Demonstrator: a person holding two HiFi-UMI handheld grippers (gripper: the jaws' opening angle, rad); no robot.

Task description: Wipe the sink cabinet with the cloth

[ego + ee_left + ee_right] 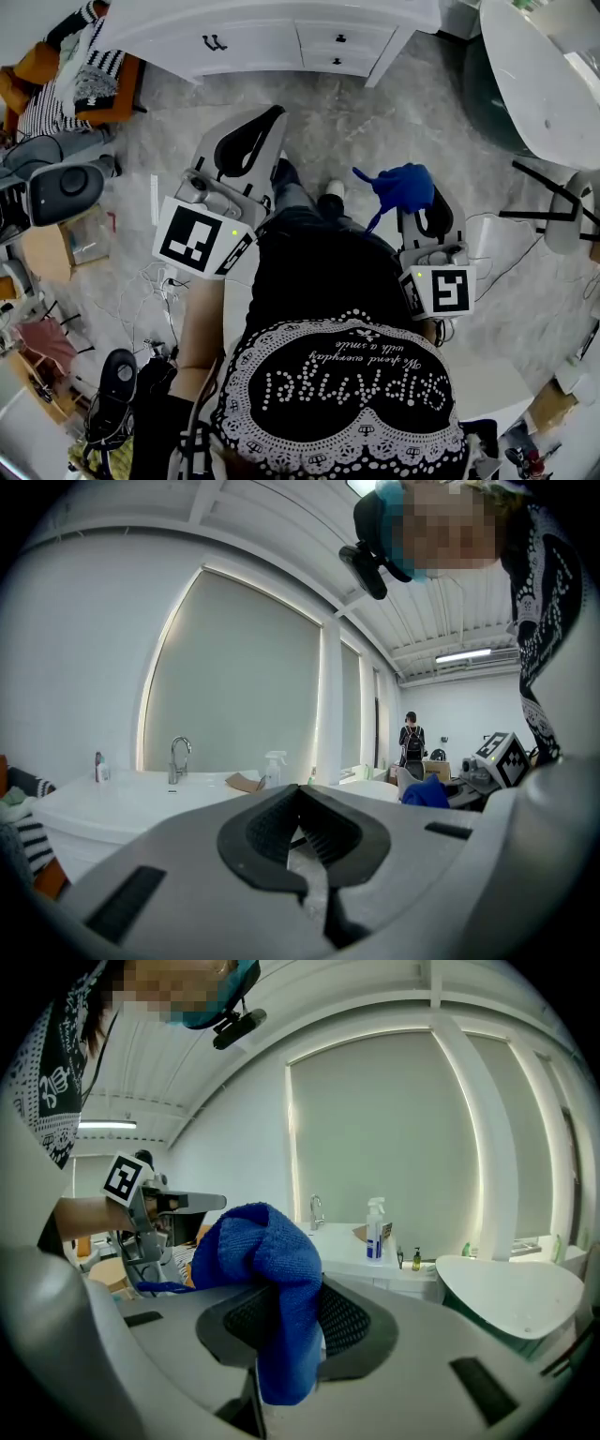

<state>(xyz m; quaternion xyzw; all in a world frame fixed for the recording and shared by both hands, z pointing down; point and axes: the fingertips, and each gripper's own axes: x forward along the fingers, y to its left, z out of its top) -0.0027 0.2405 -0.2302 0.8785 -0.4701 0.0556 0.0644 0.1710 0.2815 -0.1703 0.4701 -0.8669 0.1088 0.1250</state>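
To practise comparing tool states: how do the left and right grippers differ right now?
The right gripper has its jaws shut on the blue cloth; the left gripper has its jaws together, empty. In the head view the left gripper reaches nearer the white cabinet than the right gripper. Both are grey.

The sink cabinet (272,39) was cut off at twelve o'clock; jaws of the right gripper (292,1324) hid part of the cloth (267,1246).
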